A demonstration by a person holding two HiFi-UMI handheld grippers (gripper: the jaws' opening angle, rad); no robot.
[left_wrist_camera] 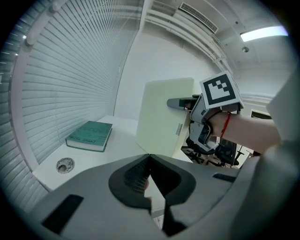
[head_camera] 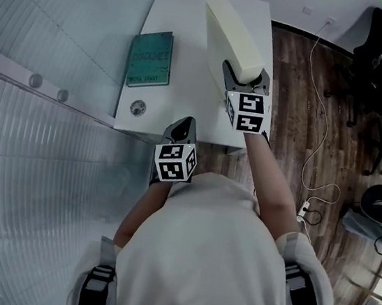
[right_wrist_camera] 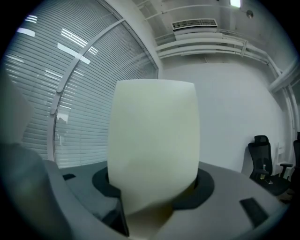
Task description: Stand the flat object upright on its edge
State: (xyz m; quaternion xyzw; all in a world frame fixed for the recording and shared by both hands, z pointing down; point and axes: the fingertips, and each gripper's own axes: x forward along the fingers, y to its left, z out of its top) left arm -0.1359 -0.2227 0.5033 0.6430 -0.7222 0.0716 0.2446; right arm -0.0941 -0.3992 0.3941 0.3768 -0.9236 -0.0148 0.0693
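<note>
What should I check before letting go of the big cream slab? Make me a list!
1. The right tool gripping the cream slab: ok, jaws clamp its near end.
2. Slab upright: ok, broad faces vertical.
3. Bottom edge seated on the table: cannot tell, the left tool hides part.
4. The left tool out of the way: ok, shut, empty, apart from slab.
5. Green book clear: ok, lying flat, apart.

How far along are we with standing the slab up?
Done: the cream foam slab is upright on edge at the white table's right side. In hand: the right gripper clamps its near end. Left: let go and check that it stands alone. The left gripper is shut, empty.
</note>
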